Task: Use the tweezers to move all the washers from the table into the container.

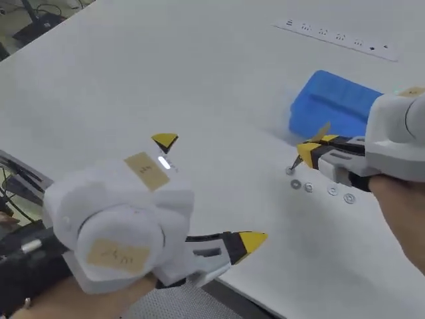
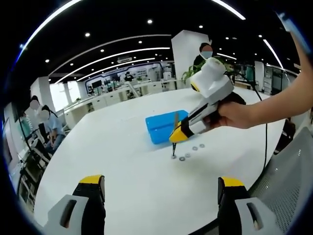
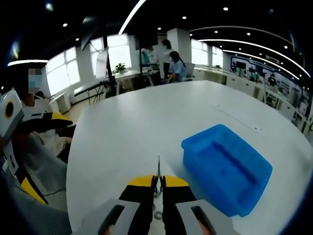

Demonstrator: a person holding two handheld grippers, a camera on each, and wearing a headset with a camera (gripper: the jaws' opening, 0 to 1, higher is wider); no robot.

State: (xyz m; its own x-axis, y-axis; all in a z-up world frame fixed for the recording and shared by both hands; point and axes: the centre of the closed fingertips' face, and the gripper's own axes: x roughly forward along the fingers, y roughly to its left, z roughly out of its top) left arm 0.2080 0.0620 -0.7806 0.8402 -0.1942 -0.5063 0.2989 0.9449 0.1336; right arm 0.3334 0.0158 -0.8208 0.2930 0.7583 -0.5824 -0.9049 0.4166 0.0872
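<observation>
Several small metal washers [image 1: 309, 188] lie in a row on the white table [image 1: 199, 80], just in front of the blue container [image 1: 332, 106]. My right gripper [image 1: 312, 151] is shut on thin tweezers [image 1: 293, 166], whose tip points down at the table by the left end of the row. The left gripper view shows the tweezers [image 2: 174, 134] tip down beside the washers [image 2: 188, 154], with the container [image 2: 164, 127] behind. From the right gripper [image 3: 158, 180] the tweezers [image 3: 158, 169] stick out, with the container [image 3: 227, 169] to the right. My left gripper [image 1: 209, 191] hovers open near the table's front edge, holding nothing.
A white power strip [image 1: 339, 38] lies at the table's far right. Wide bare tabletop stretches left of the container. A grey chair [image 2: 288, 181] stands at the table's edge. People sit and stand at other desks [image 3: 168, 63] in the office behind.
</observation>
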